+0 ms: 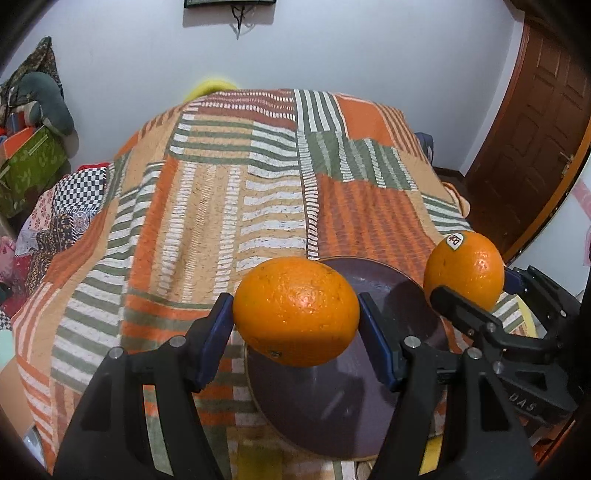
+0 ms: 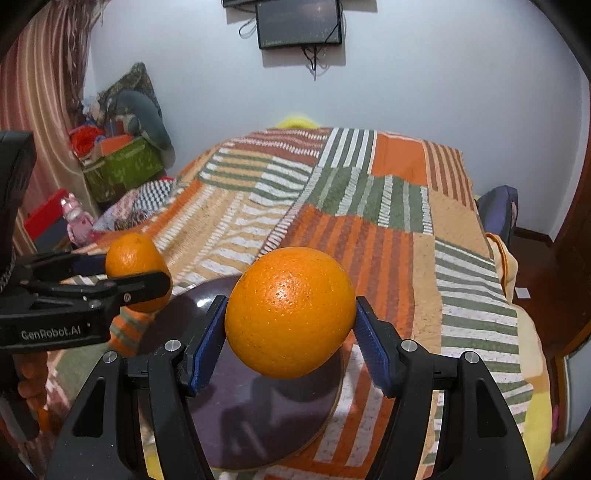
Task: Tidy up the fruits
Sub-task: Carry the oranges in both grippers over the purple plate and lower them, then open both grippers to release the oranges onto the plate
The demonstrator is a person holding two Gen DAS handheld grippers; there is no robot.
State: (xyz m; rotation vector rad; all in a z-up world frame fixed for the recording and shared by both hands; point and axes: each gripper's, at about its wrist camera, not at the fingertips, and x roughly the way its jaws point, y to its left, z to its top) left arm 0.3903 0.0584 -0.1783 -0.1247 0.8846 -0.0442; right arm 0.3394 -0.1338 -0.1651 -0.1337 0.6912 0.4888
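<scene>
My left gripper (image 1: 295,314) is shut on an orange (image 1: 295,310) and holds it above a dark purple plate (image 1: 332,402) on the bed. My right gripper (image 2: 290,321) is shut on a second orange (image 2: 290,312), which carries a sticker, and holds it above the same plate (image 2: 258,410). In the left wrist view the right gripper (image 1: 476,291) and its orange (image 1: 465,269) show at the right. In the right wrist view the left gripper (image 2: 122,273) and its orange (image 2: 135,269) show at the left.
The plate lies on a bed with a striped orange, green and white quilt (image 1: 258,177). A green box with clutter (image 2: 122,166) stands at the left by the wall. A wooden door (image 1: 532,147) is at the right. A screen (image 2: 299,22) hangs on the wall.
</scene>
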